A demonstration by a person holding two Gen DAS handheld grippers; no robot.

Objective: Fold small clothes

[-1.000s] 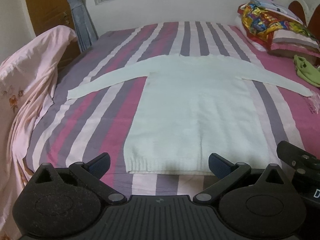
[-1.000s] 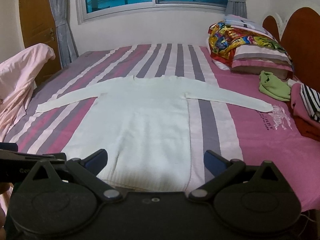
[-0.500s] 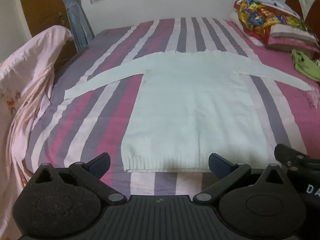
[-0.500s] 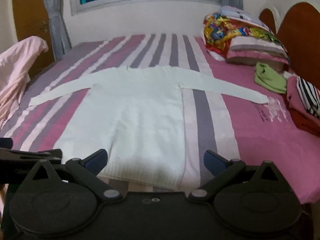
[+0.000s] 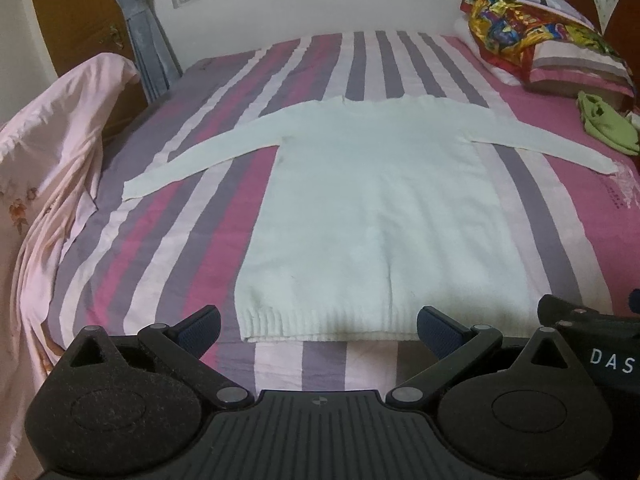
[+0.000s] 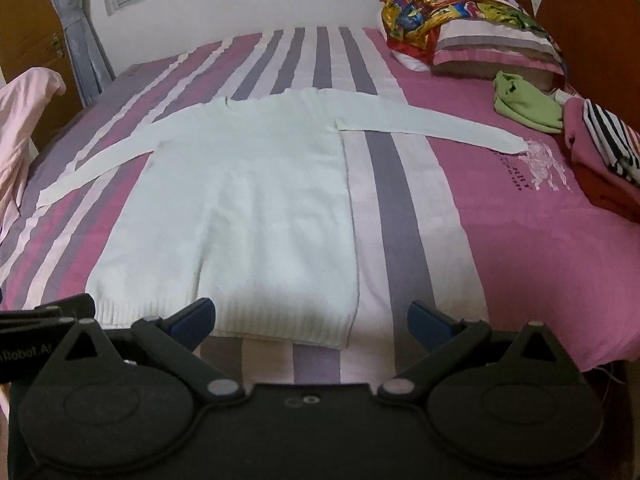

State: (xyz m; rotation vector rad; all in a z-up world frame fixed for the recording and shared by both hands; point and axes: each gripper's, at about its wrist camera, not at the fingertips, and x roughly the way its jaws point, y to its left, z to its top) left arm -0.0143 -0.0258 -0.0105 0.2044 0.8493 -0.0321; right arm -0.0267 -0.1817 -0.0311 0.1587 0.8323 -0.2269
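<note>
A white knitted long-sleeved sweater [image 5: 372,216] [image 6: 244,204] lies flat on the striped bed [image 5: 180,240] [image 6: 520,248], both sleeves spread out sideways and the ribbed hem nearest me. My left gripper [image 5: 318,330] hovers open just short of the hem, its fingers wide apart around the hem's middle. My right gripper [image 6: 310,318] is open too, above the hem's right corner. Neither touches the sweater. The right gripper's body shows at the right edge of the left wrist view.
A pink sheet [image 5: 44,184] hangs over something at the bed's left side. Pillows with a colourful cloth [image 6: 452,28] lie at the headboard. A green garment [image 6: 524,100] and a folded stack of red and striped clothes [image 6: 604,152] sit at the right.
Both grippers have tilted down and come closer to the bed, so the sweater's hem sits higher and larger in view. The sweater has not moved. Both stay open.
</note>
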